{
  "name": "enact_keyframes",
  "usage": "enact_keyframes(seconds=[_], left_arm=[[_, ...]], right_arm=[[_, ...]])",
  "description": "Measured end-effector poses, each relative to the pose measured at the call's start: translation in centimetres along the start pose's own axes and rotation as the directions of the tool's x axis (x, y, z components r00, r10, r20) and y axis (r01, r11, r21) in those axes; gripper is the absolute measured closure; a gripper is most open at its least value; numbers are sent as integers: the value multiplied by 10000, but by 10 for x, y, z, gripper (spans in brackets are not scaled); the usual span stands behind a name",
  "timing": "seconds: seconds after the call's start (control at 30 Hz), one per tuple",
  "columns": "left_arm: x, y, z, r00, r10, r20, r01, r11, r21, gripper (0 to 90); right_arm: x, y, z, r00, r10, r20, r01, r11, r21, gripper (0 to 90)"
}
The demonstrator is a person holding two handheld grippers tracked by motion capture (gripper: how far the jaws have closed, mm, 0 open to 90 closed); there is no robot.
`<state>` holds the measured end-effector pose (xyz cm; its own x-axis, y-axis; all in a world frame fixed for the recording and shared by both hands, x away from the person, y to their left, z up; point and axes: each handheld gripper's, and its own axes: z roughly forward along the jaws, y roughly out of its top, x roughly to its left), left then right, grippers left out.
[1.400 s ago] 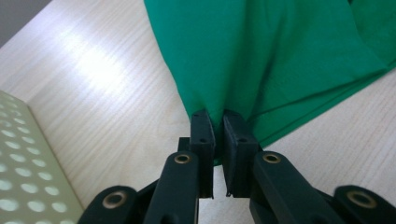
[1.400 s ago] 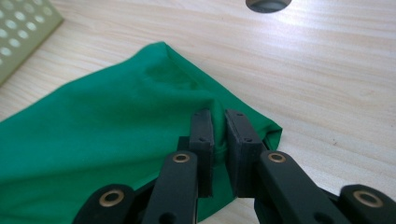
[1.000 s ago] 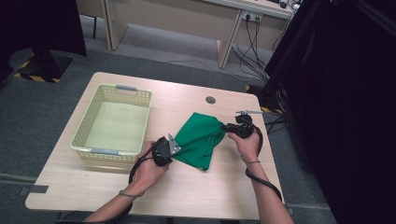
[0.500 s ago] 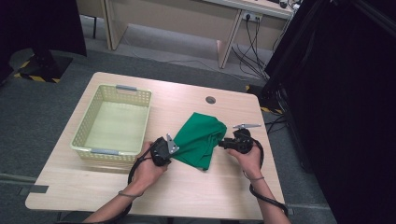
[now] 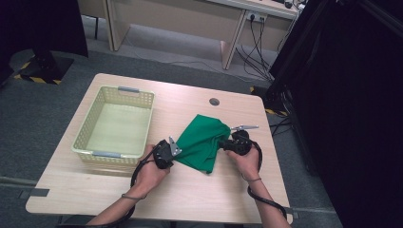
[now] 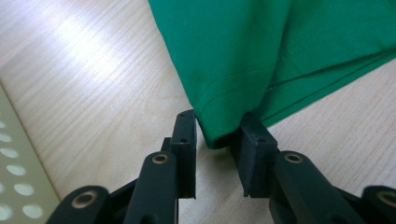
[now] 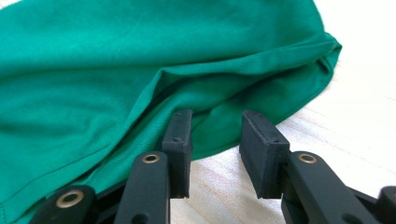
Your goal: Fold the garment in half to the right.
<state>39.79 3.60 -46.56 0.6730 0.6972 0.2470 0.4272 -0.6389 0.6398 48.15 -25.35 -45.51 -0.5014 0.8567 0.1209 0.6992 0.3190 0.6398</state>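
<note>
Left gripper (image 6: 212, 140) at green cloth (image 5: 202, 142) corner, jaws just closing, corner between them, not yet pinched. My right gripper (image 7: 212, 140) came down to cloth's far edge (also closing, fold between jaws). Cloth on counter (image 5: 190, 199) beside basket (image 5: 114, 154). I judge both grasps imminent.

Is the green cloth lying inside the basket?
No, the green cloth lies on the table to the right of the basket, which holds nothing.
</note>
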Motion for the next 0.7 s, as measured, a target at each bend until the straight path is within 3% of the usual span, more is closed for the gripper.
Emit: enact_keyframes(seconds=[0.5,0.7], left_arm=[[-5,0,1,9998,112,136,-111,9999,-103,856],[-7,3,-2,9993,164,333,-156,9996,-232,866]], right_arm=[[3,1,8,9986,-344,411,337,9993,176,653],[0,3,7,9970,-401,665,386,9990,235,651]])
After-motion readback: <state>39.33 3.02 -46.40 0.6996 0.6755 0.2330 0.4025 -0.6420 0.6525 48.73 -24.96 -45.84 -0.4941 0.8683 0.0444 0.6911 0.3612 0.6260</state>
